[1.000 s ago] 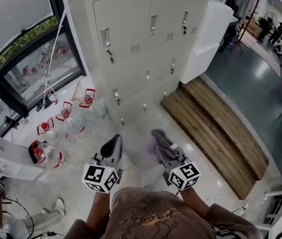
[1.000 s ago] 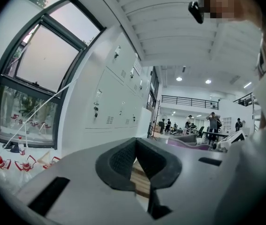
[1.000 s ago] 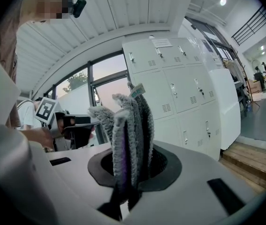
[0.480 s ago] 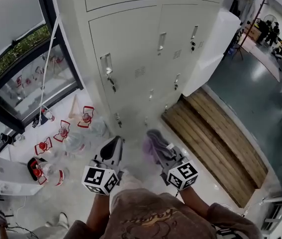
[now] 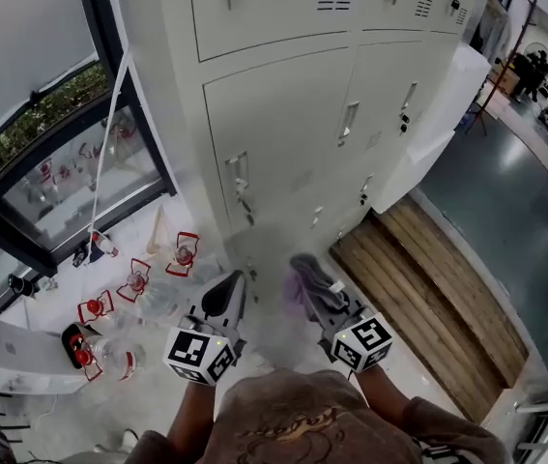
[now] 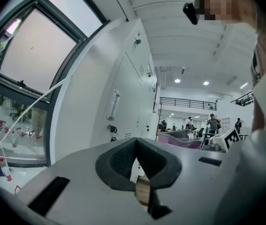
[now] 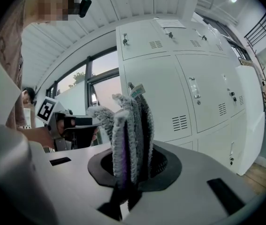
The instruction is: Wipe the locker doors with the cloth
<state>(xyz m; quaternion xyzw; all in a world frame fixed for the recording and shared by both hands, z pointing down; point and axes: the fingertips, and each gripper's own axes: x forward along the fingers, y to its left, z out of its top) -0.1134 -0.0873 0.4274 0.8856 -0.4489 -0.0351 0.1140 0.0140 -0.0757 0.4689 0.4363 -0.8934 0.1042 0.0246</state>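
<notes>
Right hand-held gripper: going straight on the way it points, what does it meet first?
Probably the locker door ahead; the cloth clamped in the right hand-held gripper sticks out past the jaws, so it would touch first. Nothing else shows between, though depth is unclear.

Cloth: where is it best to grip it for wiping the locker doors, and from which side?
By its bunched base, from behind, as the right gripper already clamps it: the folds of the cloth stand out past the jaws toward the locker doors.
</notes>
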